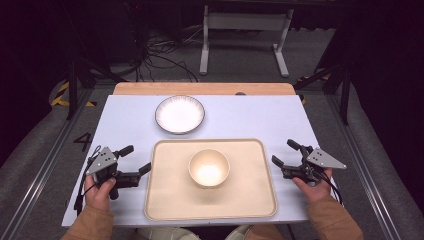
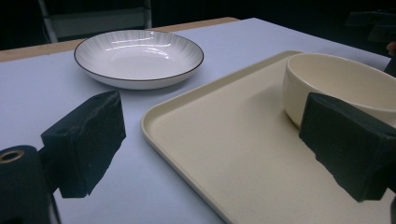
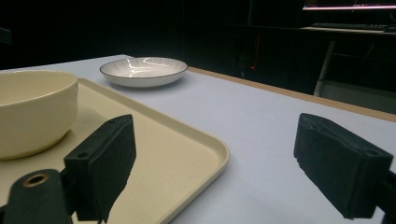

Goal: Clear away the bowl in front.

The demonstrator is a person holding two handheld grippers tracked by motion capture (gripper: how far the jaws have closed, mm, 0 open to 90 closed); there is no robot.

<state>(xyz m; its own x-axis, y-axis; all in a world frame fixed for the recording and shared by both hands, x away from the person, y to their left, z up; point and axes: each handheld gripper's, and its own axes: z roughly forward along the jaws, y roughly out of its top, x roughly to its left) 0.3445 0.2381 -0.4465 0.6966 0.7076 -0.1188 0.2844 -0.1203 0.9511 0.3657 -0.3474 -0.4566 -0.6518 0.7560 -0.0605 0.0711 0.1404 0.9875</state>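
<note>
The cream bowl stood in the middle of the beige tray, between the left gripper and the right gripper; both had jaws spread wide, holding nothing. Behind the tray lay a white plate. A black "4" was written on the floor at the left.

Glossy glazed plate, matt cream bowl, speckled, perhaps plastic, tray

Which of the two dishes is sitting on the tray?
The cream bowl sits in the middle of the tray; the white dark-rimmed plate lies beyond it on the table.
</note>
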